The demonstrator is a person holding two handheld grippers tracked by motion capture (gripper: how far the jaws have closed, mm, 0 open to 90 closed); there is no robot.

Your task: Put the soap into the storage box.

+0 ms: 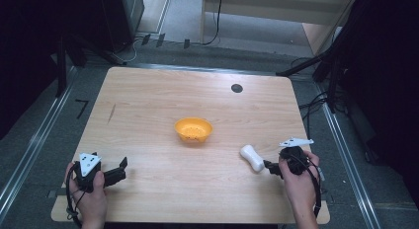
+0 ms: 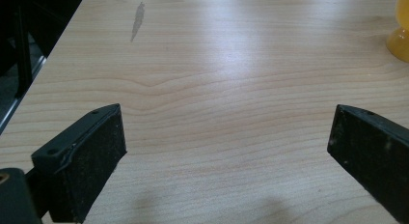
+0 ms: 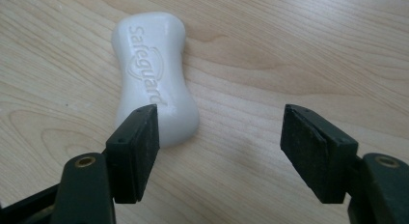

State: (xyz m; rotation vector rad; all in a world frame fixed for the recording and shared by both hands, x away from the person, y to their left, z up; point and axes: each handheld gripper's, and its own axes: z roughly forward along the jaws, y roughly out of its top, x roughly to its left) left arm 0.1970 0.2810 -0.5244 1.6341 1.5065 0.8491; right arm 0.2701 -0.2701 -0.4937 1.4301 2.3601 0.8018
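A white bar of soap, stamped "Safeguard", lies flat on the wooden table right of centre. My right gripper is open just behind it. The soap's near end sits partly behind that gripper's left jaw, and bare wood shows between the jaws. An orange bowl stands at the table's middle, and its edge shows at the far right of the left gripper view. My left gripper rests open near the front left corner with nothing between its jaws.
A small dark round disc sits near the table's far edge. A dark streak marks the wood at the left. Black stands and cables surround the table on the floor.
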